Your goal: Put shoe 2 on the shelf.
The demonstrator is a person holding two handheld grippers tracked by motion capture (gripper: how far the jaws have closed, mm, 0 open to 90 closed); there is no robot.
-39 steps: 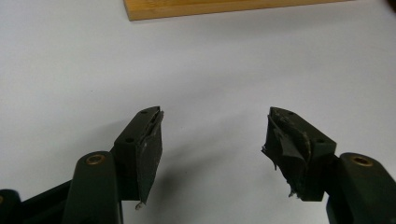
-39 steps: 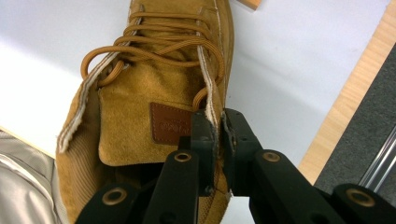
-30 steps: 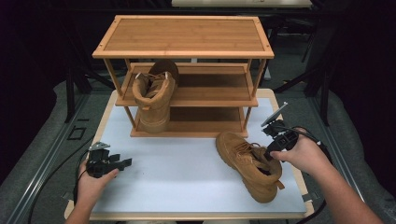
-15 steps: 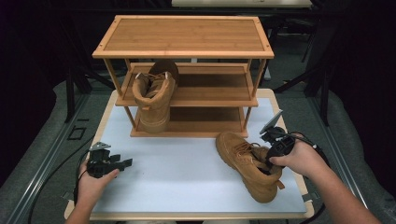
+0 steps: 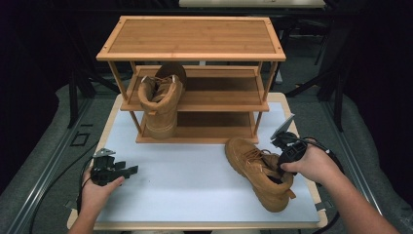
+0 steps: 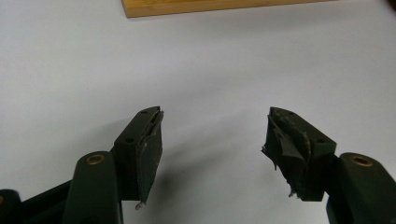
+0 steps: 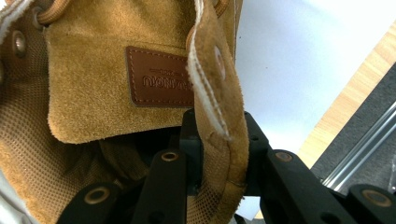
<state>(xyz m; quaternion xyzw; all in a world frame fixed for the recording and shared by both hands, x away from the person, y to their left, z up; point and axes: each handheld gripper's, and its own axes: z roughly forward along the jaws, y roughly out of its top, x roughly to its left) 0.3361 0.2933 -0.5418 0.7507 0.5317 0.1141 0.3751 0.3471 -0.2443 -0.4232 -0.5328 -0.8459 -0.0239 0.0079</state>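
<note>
suede collar wall of the tan boot (image 7: 219, 116) sat pinched between the right gripper's (image 7: 219, 154) jaws, which had just been closing on it, one jaw inside the opening and one outside, a grip that looked meant for lifting the boot by its rim. that boot (image 5: 260, 170) lay on the white table (image 5: 185, 175) in front of the wooden shoe rack (image 5: 195, 39), whose middle shelf already held its mate (image 5: 160, 105), so a shelf place seemed the aim. left gripper (image 6: 212, 140) hung idle over bare table, jaws wide, holding nothing. a brown leather patch (image 7: 159, 77) on the tongue bore stamped lettering, upside down and too soft to read.
</note>
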